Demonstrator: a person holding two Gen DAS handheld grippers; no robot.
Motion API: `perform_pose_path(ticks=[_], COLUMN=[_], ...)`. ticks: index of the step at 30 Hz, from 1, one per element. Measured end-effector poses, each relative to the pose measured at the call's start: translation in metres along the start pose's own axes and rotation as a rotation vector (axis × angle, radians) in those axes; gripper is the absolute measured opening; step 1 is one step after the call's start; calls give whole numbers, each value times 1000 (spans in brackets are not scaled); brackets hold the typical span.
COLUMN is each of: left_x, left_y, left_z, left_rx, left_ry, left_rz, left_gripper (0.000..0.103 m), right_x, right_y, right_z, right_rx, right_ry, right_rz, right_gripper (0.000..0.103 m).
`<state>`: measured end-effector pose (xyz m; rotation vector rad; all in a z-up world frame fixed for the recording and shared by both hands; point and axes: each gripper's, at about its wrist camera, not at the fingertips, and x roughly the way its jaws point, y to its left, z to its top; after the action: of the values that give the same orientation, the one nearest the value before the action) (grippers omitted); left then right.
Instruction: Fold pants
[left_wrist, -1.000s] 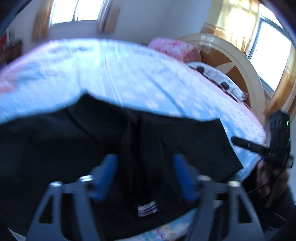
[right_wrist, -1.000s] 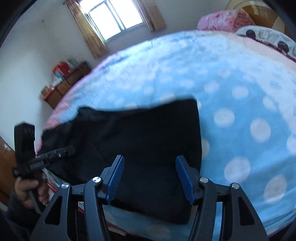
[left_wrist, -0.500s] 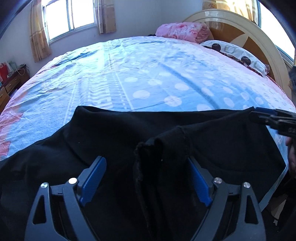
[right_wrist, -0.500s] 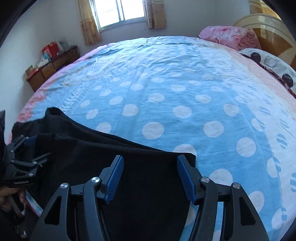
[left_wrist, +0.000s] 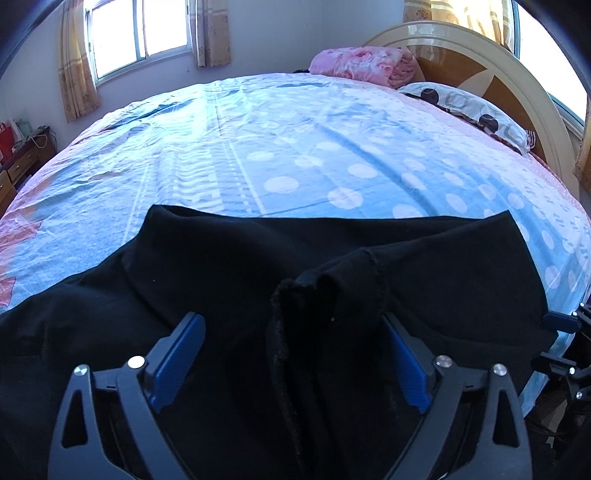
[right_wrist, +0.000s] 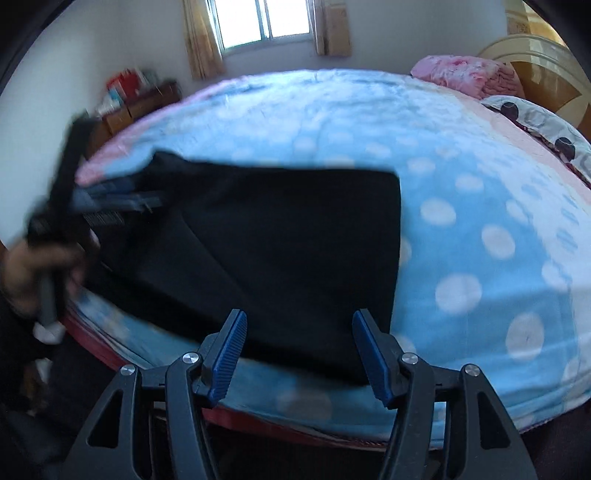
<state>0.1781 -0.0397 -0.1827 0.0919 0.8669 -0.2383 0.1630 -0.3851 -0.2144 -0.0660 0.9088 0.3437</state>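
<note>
Black pants (left_wrist: 221, 277) lie spread along the near side of a blue dotted bed sheet (left_wrist: 295, 147). My left gripper (left_wrist: 290, 321) sits low over them and its jaws are opening. A raised ridge of black fabric (left_wrist: 332, 295) stands between the fingers and hides the right fingertip; the left pad is clear of it. In the right wrist view the pants (right_wrist: 295, 240) end in a square corner at the right. My right gripper (right_wrist: 299, 317) hangs open over their near edge, holding nothing. The left gripper (right_wrist: 92, 199) shows blurred at the far left in a hand (right_wrist: 33, 266).
A pink folded blanket (left_wrist: 362, 61) and a dotted pillow (left_wrist: 465, 107) lie against the curved headboard (left_wrist: 480, 48). Wooden drawers (right_wrist: 140, 99) stand by the far wall under a window. The bed's red front edge (right_wrist: 258, 421) runs just below the right gripper.
The left jaws have spread wider around the fabric ridge. The right gripper has pulled back from the pants' right corner toward the bed's near edge, and its view is now blurred.
</note>
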Motion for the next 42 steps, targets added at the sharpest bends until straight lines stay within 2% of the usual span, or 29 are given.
perform_pose_path(ticks=[7,11,15,19,23,25,26,28,29,31,35,36,38,40,42], left_x=[-4,-14,-22,-32,-53,-65,-74,-88,-94,-107,-115,-115,-110,-100,-91], left_y=[2,4,10,17,40,54,66,93,109,151,237,254,292,313,322], left_z=[-3,-8,-22,-36,-40,-41,-43,-47,-49,-56,-71,-75,-83,-89,-93], left_rx=[-3,-13,-48,-43,-118,-127,-124,-128,-135,-162,-243,-275,-367,-430,-452], left_ry=[2,-2,-1,-3,-43,-61,-67,-77,-78,-78,-38,-35,-24,-9,-9], left_rz=[-10,-10,-9,21,9,26,41,94,127,202,354,350,294,221,167], left_gripper=[98,98,98,98,98,98,98,98,98,98,98,98,97,94,90], right_x=[-5,-25,-25,-8,30,61,74,78,77,71,43,39,32,29,30], right_y=[7,16,44,67,98,110,115,126,126,120,107,108,111,119,127], right_z=[5,16,42,74,97,101,99,93,92,94,91,90,84,79,75], right_rx=[-24,-22,-105,-129,-208,-238,-255,-315,-319,-271,-174,-174,-175,-184,-210], right_ry=[16,-67,-106,-127,-79,10,59,16,13,2,-88,-103,-130,-138,-139], right_rz=[-26,-36,32,113,149,124,105,64,58,99,203,206,217,242,266], right_gripper=[65,65,65,65,65,65,67,75,75,75,75,75,75,75,75])
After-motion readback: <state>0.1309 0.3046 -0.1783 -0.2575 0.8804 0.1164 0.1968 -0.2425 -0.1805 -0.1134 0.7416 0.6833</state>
